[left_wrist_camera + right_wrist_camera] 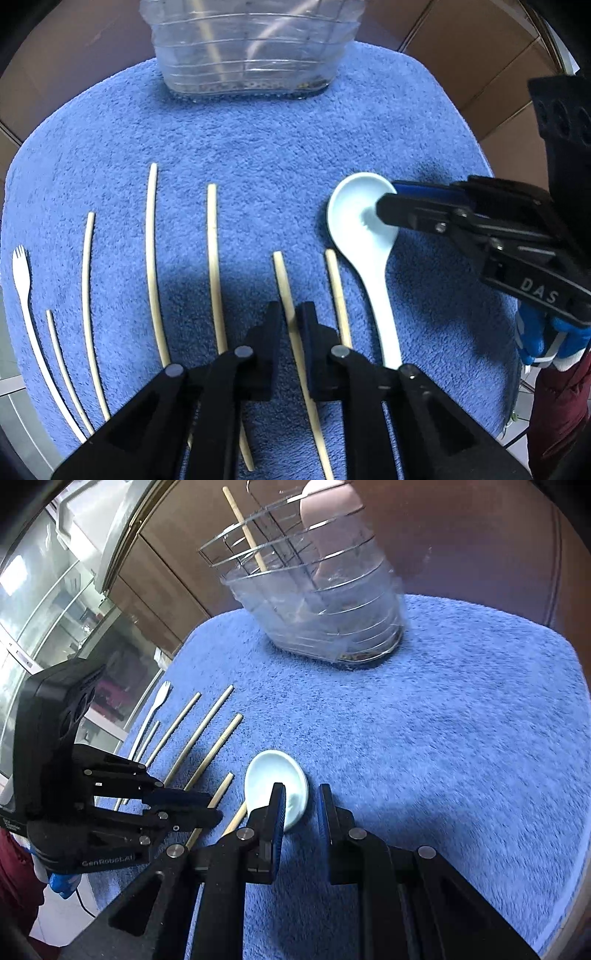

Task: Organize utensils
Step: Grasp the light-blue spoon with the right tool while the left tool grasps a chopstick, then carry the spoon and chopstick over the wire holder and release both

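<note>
Several pale chopsticks lie side by side on a blue towel (258,140). My left gripper (290,317) points steeply down and is shut on one chopstick (280,273) near its middle. To its right lies a white ladle-shaped spoon (354,214), bowl away from me. My right gripper (301,801) stands over that bowl (269,775), one finger above the hollow, the other outside the rim, a gap showing between the pads. A white plastic fork (22,273) lies at the far left. A clear ribbed holder (325,609) stands at the back with one chopstick (245,528) in it.
A pink rounded thing (325,517) stands in the holder. Brown cabinet doors (461,55) rise behind the towel. A blue glove and a maroon sleeve (535,339) show behind the right gripper. Glass and metal fittings (55,590) stand to the left of the towel's edge.
</note>
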`<state>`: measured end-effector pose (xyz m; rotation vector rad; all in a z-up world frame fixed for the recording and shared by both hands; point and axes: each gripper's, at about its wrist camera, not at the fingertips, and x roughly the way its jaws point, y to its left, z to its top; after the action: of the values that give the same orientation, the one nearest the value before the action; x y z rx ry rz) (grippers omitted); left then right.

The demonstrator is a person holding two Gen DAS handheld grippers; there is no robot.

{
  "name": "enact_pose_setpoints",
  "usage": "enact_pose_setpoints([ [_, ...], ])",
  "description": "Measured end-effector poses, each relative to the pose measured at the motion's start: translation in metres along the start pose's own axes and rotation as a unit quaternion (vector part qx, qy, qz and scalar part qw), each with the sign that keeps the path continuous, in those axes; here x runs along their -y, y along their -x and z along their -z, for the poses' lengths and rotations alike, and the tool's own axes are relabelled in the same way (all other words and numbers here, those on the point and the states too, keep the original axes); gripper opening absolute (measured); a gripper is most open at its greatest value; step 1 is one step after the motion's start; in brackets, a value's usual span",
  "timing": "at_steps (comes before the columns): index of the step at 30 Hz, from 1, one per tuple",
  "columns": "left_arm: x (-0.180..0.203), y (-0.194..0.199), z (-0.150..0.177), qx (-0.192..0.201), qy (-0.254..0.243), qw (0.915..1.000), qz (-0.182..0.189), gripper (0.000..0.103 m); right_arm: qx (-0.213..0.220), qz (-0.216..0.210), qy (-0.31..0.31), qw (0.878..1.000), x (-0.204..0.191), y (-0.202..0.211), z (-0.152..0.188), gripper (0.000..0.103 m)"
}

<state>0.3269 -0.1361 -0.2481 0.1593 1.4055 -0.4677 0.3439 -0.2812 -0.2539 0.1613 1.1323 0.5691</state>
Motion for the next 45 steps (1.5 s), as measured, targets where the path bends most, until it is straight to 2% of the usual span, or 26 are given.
enact_pose_setpoints([
  [4, 0.003, -0.005, -0.007, 0.002, 0.0, 1.0, -0.001, 0.008, -0.012, -0.004, 0.008, 1.0, -0.001, -0.012, -0.004, 0.016],
  [8, 0.003, -0.008, -0.012, 0.006, -0.001, 1.0, -0.001, 0.007, -0.015, -0.001, 0.019, 1.0, -0.005, -0.016, -0.003, 0.008],
  [13, 0.002, -0.005, -0.001, 0.017, 0.007, 0.9998, 0.001, 0.007, -0.012, 0.006, 0.038, 0.999, -0.011, -0.015, 0.0, 0.008],
  [14, 0.0, 0.001, 0.012, 0.021, 0.008, 0.9998, 0.002, 0.007, -0.009, 0.008, 0.041, 0.999, -0.012, -0.015, 0.0, 0.008],
  [19, 0.002, 0.011, 0.022, 0.051, 0.005, 0.9986, 0.007, 0.005, 0.011, 0.018, 0.046, 0.999, -0.016, -0.003, 0.005, 0.008],
  [26, 0.013, 0.047, 0.043, 0.114, -0.004, 0.9934, 0.001, 0.005, 0.053, 0.049, 0.057, 0.996, -0.026, 0.029, 0.015, 0.007],
  [31, 0.01, 0.087, 0.064, 0.19, 0.003, 0.9818, 0.003, 0.005, 0.082, 0.078, 0.066, 0.991, -0.039, 0.053, 0.025, 0.006],
  [36, 0.013, 0.132, 0.087, 0.262, 0.018, 0.9648, 0.004, 0.005, 0.113, 0.107, 0.076, 0.985, -0.055, 0.081, 0.037, 0.006],
  [45, 0.013, 0.187, 0.107, 0.351, 0.055, 0.9349, 0.0, 0.005, 0.17, 0.149, 0.094, 0.97, -0.095, 0.128, 0.053, 0.006],
])
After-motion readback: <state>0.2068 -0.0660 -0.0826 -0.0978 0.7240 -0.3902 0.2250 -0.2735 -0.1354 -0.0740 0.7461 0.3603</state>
